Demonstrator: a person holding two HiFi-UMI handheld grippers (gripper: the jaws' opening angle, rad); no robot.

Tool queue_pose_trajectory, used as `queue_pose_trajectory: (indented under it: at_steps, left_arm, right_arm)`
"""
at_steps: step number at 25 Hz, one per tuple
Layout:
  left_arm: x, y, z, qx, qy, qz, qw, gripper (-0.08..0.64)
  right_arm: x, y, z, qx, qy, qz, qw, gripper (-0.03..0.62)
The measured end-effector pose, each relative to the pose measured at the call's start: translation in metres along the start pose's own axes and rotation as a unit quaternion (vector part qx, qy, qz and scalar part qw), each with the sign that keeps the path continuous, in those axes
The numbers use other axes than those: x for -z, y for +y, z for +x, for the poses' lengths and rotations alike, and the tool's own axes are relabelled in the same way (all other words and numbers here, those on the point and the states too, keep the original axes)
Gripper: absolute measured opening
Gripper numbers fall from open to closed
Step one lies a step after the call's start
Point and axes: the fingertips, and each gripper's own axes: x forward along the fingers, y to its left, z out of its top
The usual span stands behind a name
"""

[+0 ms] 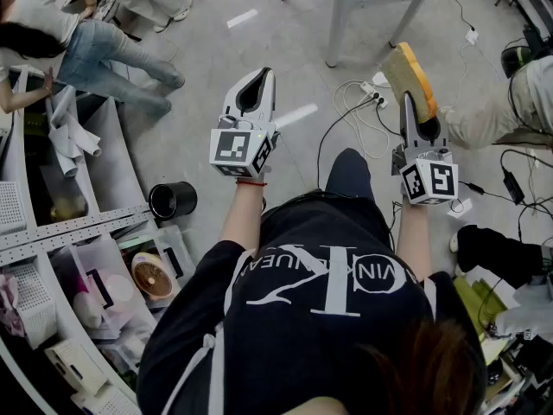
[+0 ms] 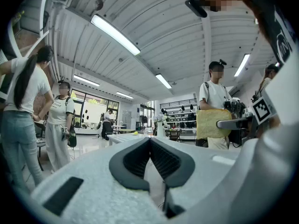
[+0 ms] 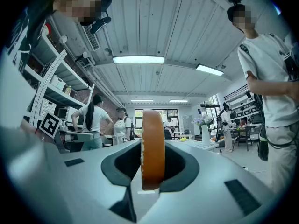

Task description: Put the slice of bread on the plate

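The slice of bread [image 1: 409, 76], yellow with an orange-brown crust, stands on edge between the jaws of my right gripper [image 1: 407, 102], which is shut on it. In the right gripper view the bread [image 3: 153, 148] is edge-on, clamped between both pads. My left gripper [image 1: 262, 74] is held level at the same height to the left, shut with nothing in it; its jaws meet at a point [image 2: 149, 141]. From the left gripper view, the bread [image 2: 211, 123] and the right gripper [image 2: 235, 123] show off to the right. No plate shows in any view.
I stand over a grey floor. A white table's legs [image 1: 339, 20] are ahead, cables and a power strip [image 1: 373, 98] lie by the right gripper, and a black cup [image 1: 172, 201] sits beside the shelving [image 1: 69, 225] at left. People [image 1: 95, 46] are nearby.
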Motion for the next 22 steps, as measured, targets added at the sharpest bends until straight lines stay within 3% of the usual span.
queue_pose_trajectory:
  at_steps: [10, 22]
  left_arm:
    - [0.008, 0.022, 0.029, 0.006, 0.011, -0.005, 0.9999, 0.009]
    - [0.01, 0.083, 0.131, 0.009, 0.019, -0.004, 0.9998, 0.009]
  right_arm:
    - [0.012, -0.001, 0.043, -0.001, 0.008, 0.009, 1.0, 0.098]
    - [0.022, -0.041, 0.157, -0.001, 0.006, 0.01, 1.0, 0.098]
